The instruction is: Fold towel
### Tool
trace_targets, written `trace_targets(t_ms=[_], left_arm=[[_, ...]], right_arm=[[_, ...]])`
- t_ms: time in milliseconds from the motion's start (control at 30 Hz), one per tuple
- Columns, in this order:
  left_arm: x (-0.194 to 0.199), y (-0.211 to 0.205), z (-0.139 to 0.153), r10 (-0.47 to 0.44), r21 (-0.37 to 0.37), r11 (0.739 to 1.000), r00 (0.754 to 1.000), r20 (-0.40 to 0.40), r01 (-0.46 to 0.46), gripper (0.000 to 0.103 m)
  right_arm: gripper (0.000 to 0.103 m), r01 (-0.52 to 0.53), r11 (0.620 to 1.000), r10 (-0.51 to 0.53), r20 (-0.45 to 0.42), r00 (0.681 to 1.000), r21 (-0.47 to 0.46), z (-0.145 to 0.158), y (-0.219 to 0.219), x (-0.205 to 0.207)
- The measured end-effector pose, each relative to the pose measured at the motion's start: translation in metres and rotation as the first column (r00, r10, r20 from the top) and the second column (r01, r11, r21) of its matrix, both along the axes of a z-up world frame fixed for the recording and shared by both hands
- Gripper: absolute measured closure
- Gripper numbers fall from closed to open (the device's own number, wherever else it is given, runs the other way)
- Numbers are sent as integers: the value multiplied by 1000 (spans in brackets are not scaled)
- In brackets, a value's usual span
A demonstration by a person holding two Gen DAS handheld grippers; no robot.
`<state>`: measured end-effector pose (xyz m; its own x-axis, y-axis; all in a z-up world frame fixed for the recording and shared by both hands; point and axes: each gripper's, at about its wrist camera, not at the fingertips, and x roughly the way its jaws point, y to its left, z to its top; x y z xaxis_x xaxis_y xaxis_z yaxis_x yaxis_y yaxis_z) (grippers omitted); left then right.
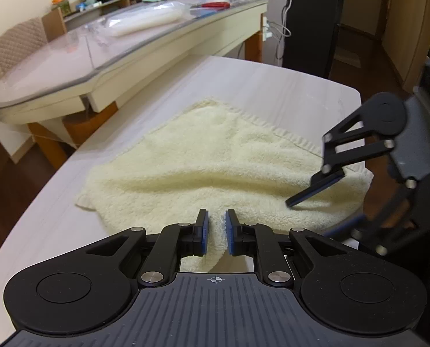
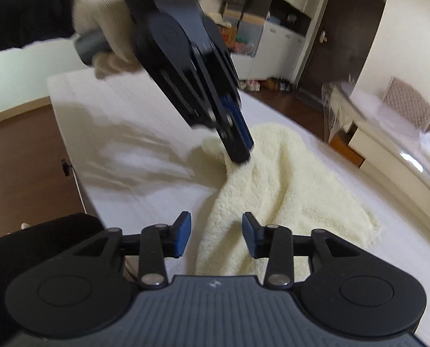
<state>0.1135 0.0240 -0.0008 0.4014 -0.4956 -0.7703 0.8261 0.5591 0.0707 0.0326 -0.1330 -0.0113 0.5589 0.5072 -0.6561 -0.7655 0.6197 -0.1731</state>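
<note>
A: Where was the towel (image 1: 203, 156)?

B: Rumpled on the white table (image 1: 272, 86). The left gripper (image 1: 216, 235) was clenched on the towel's near corner, lifting it.

A: And the right gripper (image 2: 216, 235)?

B: Released, jaws apart, empty above the towel's neighbouring edge. I'd judge it should pinch its own corner before both carry the fold across evenly.

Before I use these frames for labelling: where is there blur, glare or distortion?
Left wrist view: sharp on the towel and left gripper; the right gripper is slightly smeared; glare on the glass tabletop; fisheye bends the table edges. Right wrist view: the left gripper and glove are motion-blurred, with streaky shadows on the table.
</note>
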Motion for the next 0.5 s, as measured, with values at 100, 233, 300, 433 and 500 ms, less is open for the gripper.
trace_targets(t_ms=[100,233,300,433,500], left_arm=[[-16,13,-1,17,-3,1000,999,38,-17,83],[-38,25,-5,34,-7,999,996,77,-34,70],[-44,25,-11,41,-13,999,996,81,-40,68],[-46,10,-23,55,11,998,988,147,-57,68],[-45,0,-26,53,38,997,978,203,-62,69]], right_arm=[[97,52,990,-41,-82,996,132,8,-19,13],[97,131,947,-76,-191,979,294,21,-47,28],[97,162,923,-84,-228,970,349,26,-58,34],[97,168,892,-55,-268,962,419,35,-72,37],[97,169,884,-44,-281,959,435,37,-75,38]])
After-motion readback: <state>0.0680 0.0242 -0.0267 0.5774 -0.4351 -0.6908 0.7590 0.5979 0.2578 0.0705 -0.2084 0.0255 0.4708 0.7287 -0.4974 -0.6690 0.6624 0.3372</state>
